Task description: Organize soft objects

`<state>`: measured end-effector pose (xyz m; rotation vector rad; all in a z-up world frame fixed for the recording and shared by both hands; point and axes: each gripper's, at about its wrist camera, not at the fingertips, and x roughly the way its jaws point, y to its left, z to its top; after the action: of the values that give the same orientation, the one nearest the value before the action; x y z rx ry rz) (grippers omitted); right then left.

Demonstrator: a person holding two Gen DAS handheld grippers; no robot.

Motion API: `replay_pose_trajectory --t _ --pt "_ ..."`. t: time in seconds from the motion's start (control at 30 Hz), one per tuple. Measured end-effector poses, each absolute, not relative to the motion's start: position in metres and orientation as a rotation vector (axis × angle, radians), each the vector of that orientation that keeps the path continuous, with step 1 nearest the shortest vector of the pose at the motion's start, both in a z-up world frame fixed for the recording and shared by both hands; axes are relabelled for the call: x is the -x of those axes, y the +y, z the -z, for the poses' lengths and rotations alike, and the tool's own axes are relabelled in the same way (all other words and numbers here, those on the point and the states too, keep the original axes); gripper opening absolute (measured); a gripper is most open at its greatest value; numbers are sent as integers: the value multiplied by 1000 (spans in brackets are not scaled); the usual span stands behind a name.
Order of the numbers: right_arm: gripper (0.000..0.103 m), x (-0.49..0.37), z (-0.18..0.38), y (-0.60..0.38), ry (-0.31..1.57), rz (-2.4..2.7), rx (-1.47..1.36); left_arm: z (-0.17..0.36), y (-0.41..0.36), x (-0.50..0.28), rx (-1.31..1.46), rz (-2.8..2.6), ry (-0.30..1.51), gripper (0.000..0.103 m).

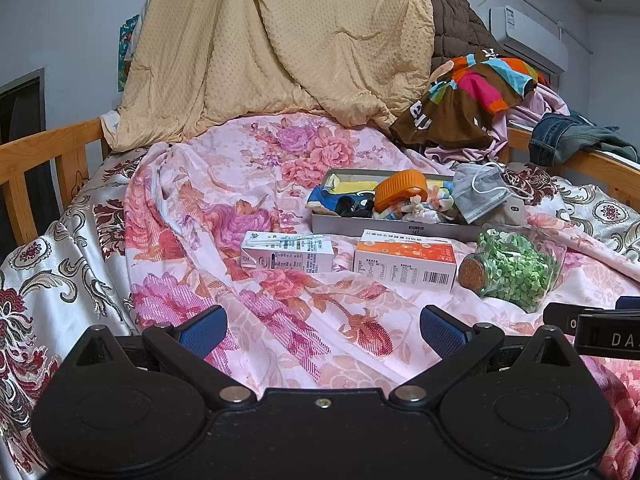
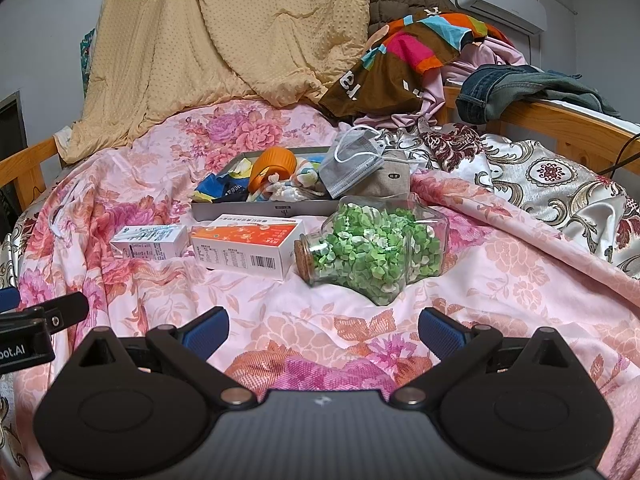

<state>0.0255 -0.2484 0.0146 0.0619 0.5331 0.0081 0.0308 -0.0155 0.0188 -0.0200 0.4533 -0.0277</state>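
Observation:
A shallow grey box (image 1: 384, 229) (image 2: 256, 211) lies on the floral bedsheet and holds an orange cup-like object (image 1: 401, 189) (image 2: 273, 168), socks and small cloth pieces (image 1: 416, 209) (image 2: 292, 190). A grey face mask (image 1: 480, 194) (image 2: 352, 166) drapes over the box's right end, on a beige pouch (image 2: 394, 184). In front lie a white carton (image 1: 286, 254) (image 2: 150, 242), an orange-and-white carton (image 1: 404, 260) (image 2: 246, 248) and a corked glass jar of green bits (image 1: 512, 270) (image 2: 372, 250). My left gripper (image 1: 322, 330) and right gripper (image 2: 322, 330) hover open over the sheet, holding nothing.
A tan quilt (image 1: 276, 44) (image 2: 216, 36) hangs at the bed's head. Piled clothes, a colourful brown garment (image 1: 460, 96) (image 2: 400, 56) and jeans (image 1: 568, 140) (image 2: 512, 88), sit at the back right. Wooden bed rails (image 1: 36, 168) (image 2: 560, 128) run along both sides.

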Motion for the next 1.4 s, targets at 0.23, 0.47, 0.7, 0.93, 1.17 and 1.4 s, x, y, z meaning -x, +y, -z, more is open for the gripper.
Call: replay_pose_trajectory --t 0.23,0.47,0.7,0.93,1.17,1.4 --pt "103 -26 -14 -248 533 -8 -61 -19 -16 -31 20 28 453 102" --pt "103 -26 -15 -248 533 -8 -61 -19 -16 -31 19 27 454 102" --pt "103 -26 -15 -248 534 -8 -61 -19 -16 -31 20 28 455 102" --pt "103 -26 -15 -248 534 -8 -61 -19 -18 -33 0 9 477 102" --pt "103 -25 -14 -248 534 -8 -61 -22 -16 -29 31 50 460 102" --pt "103 -26 -15 -248 534 -9 -61 -23 -14 -30 58 61 476 102"
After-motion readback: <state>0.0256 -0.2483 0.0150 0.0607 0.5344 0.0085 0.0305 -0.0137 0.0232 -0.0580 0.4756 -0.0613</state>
